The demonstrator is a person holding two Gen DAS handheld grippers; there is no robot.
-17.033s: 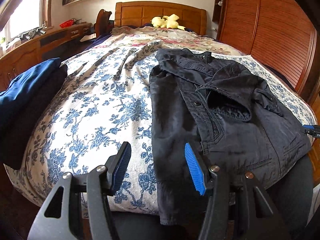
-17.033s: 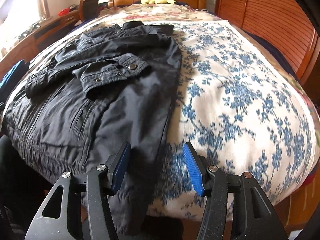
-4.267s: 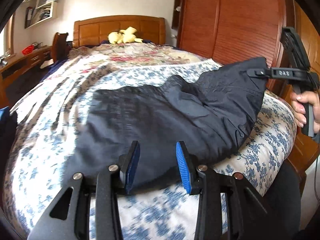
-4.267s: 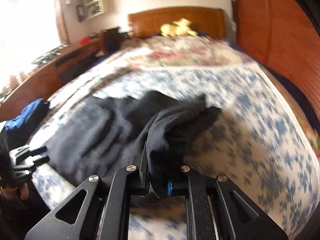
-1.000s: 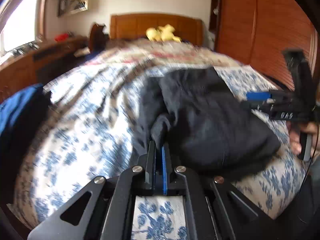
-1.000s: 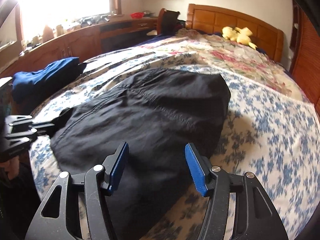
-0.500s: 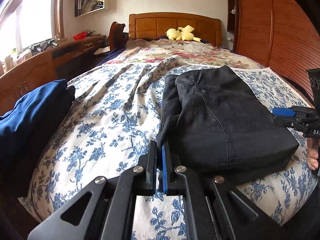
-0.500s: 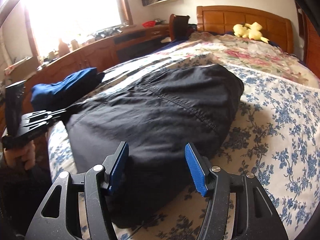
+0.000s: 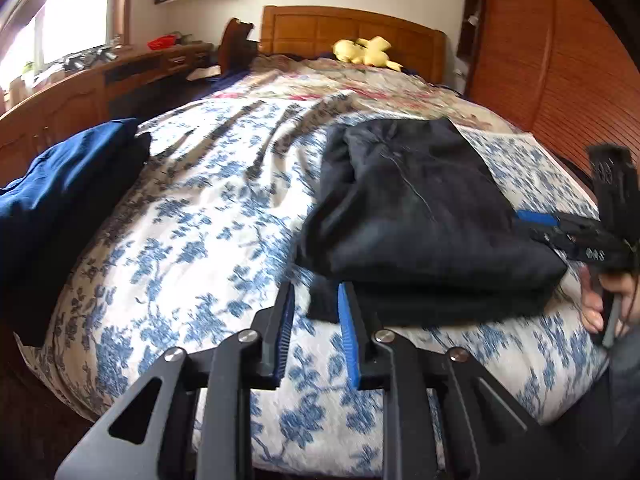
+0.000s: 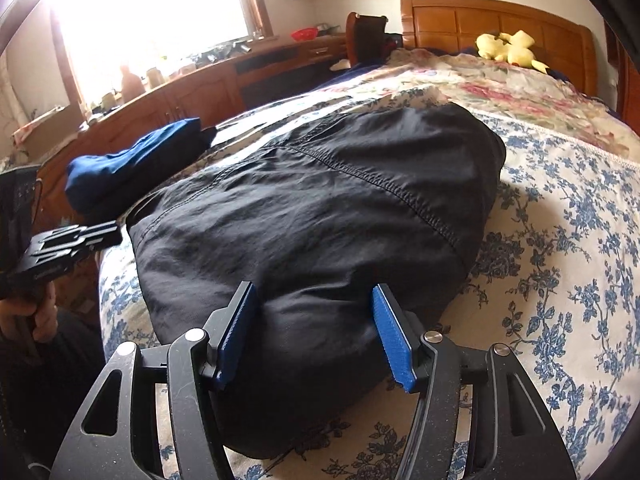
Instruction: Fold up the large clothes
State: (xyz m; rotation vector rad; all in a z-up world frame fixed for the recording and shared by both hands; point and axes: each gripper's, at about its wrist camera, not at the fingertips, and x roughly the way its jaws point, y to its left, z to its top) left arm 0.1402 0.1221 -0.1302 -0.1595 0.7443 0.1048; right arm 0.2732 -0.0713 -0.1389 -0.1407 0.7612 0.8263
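Bedroom, bed [image 9: 208,240] with blue-floral cover. Folded black jacket [image 10: 320,216] lies on its near half, toward the wardrobe side. Left gripper [image 9: 314,300] jaws have just been opening, now a narrow gap; a jacket corner sits between the tips, pads off it. Right gripper [image 10: 314,312] stands wide over jacket's near edge, gripping nothing. Blue garment [image 9: 60,176] at the bed's left edge.

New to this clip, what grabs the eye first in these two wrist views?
The black jacket, folded into a thick bundle on the blue-flowered bedspread, between both grippers. The left gripper has just been opening, a corner of cloth still between its pads; the right gripper stands open over the bundle. A yellow plush toy sits by the headboard, folded blue clothes at the bed's left edge.
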